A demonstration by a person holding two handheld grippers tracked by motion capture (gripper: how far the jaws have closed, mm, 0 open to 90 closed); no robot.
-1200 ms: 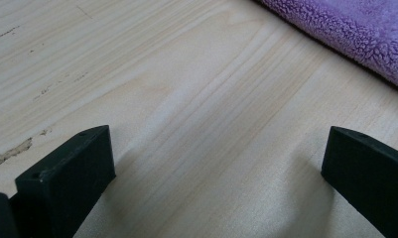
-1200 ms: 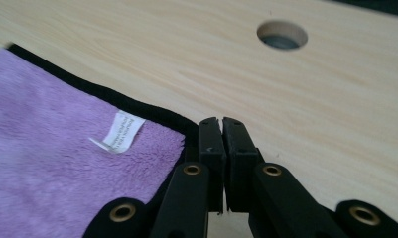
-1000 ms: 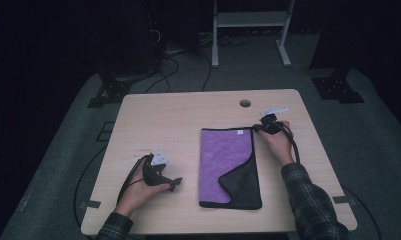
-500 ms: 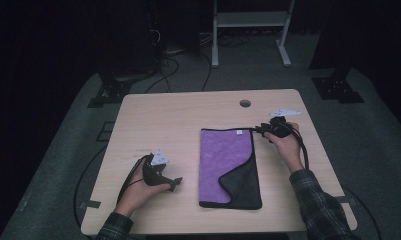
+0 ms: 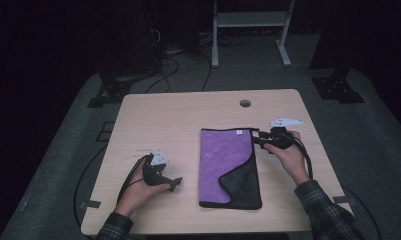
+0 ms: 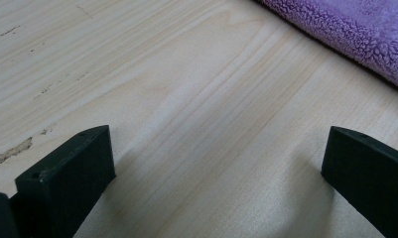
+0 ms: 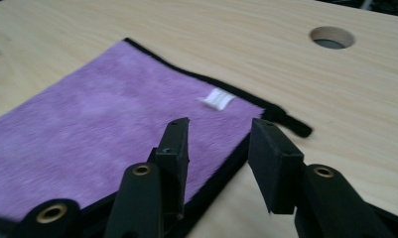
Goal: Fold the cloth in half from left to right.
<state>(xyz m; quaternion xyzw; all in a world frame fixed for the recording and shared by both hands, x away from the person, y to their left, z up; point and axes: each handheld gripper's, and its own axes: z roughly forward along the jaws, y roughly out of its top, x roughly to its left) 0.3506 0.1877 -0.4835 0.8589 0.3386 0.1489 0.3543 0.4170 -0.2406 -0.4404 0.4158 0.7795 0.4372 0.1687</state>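
A purple towel point(image 5: 224, 155) lies folded on the wooden table point(image 5: 163, 120), its lower right corner turned over to show a dark grey underside point(image 5: 244, 184). My right gripper point(image 5: 258, 139) hovers at the towel's upper right edge. In the right gripper view this gripper point(image 7: 219, 141) is open, its jaws straddling the towel's point(image 7: 102, 119) black hem, with a white label point(image 7: 216, 99) and a black loop point(image 7: 292, 125) just beyond. My left gripper point(image 5: 175, 183) rests on bare wood left of the towel. Seen from its own camera, the left gripper point(image 6: 216, 163) is wide open and holds nothing; the towel's fleece point(image 6: 355, 34) is at top right.
A round cable hole point(image 5: 245, 103) sits in the table near its far edge, also seen in the right gripper view point(image 7: 331, 37). A white frame point(image 5: 248, 30) and cables stand on the dark floor beyond. Bare wood lies left of the towel.
My right gripper has slipped a little toward the person along the towel's right edge. The left gripper and the towel have stayed put.
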